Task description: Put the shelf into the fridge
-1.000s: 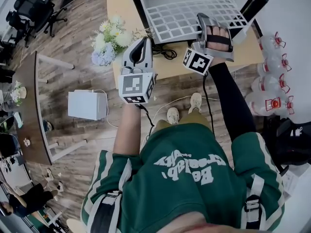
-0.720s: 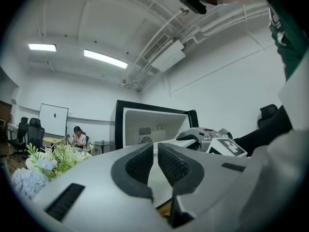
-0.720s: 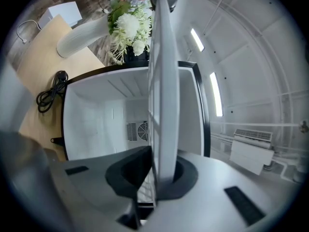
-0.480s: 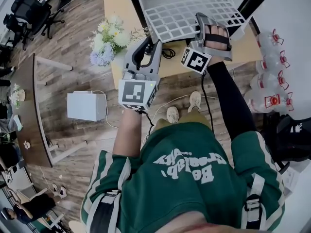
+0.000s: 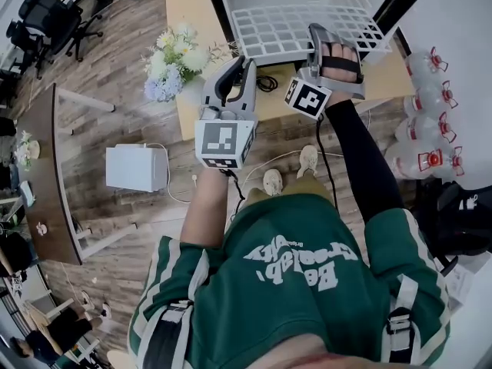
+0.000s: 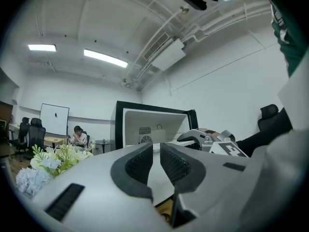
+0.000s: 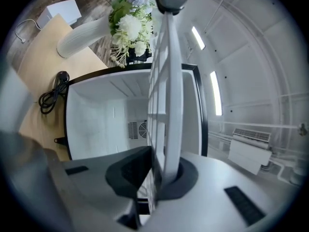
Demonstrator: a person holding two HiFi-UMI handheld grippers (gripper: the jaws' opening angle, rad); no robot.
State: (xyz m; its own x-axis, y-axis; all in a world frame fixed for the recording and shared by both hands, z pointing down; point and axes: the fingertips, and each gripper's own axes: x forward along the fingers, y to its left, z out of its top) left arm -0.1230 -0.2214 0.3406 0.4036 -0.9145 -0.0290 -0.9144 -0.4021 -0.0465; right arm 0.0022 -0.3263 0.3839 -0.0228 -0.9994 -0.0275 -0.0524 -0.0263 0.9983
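The fridge [image 5: 217, 14] lies on a wooden table [image 5: 188, 21] with its white inside facing me. A white grid shelf [image 5: 292, 21] sits partly inside its opening. My right gripper [image 5: 323, 35] is shut on the shelf's near edge. In the right gripper view the shelf [image 7: 166, 95] runs edge-on between the pads [image 7: 133, 170] toward the fridge [image 7: 96, 120]. My left gripper [image 5: 240, 64] hovers over the table's front edge, left of the shelf and apart from it. Its jaws [image 6: 156, 153] stand shut with nothing between them, pointing at the fridge [image 6: 120, 124].
A vase of white and blue flowers [image 5: 173, 60] stands on the table's left part, close to the left gripper. A black cable [image 5: 265, 83] lies by the fridge. Water bottles [image 5: 430, 129] stand at the right, a white box [image 5: 137, 167] sits on the floor.
My left gripper has moved up the picture and a little right, toward the fridge. The right gripper and the shelf have hardly shifted.
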